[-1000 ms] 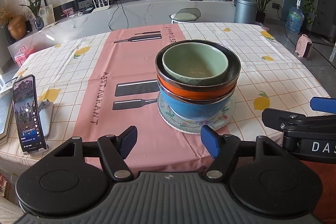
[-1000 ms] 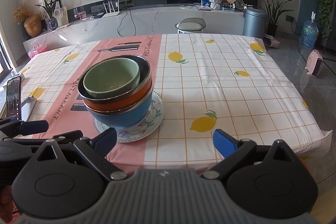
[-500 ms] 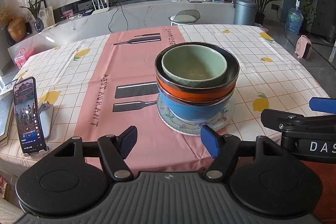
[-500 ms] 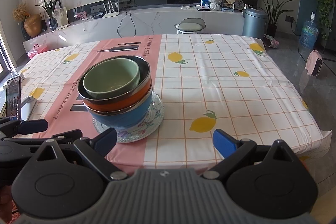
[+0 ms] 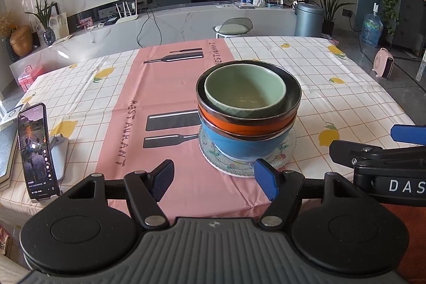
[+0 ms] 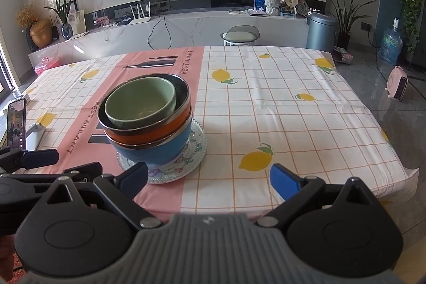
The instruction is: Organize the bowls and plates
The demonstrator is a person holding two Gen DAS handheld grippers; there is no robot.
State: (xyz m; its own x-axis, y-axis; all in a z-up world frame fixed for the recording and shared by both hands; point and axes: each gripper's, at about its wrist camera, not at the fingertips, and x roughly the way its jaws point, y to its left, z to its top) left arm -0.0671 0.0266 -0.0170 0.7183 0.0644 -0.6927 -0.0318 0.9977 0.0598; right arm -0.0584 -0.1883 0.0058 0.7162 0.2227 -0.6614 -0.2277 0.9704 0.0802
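Nearest to us, our left tongs (image 5: pixel 214 178) and right tongs (image 6: pixel 209 180) are both wide open and hold nothing. Beyond them, on the table (image 6: pixel 293 108), the green bowl (image 5: pixel 245 89) sits inside the orange bowl (image 5: pixel 247 124), on the blue bowl (image 5: pixel 239 144), on a glass plate (image 5: pixel 286 155). The stack looks finished; next, probably we only check it.

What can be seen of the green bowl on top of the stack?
The green bowl is pale sage green, glossy like glazed ceramic, with straight, steep walls and a plain rim. It sits upright and looks empty, nested inside the dark-lined orange bowl, pushed toward that bowl's left side rather than centred. It is the smallest and topmost piece of the stack. Only the orange bowl touches it; neither gripper is near it.
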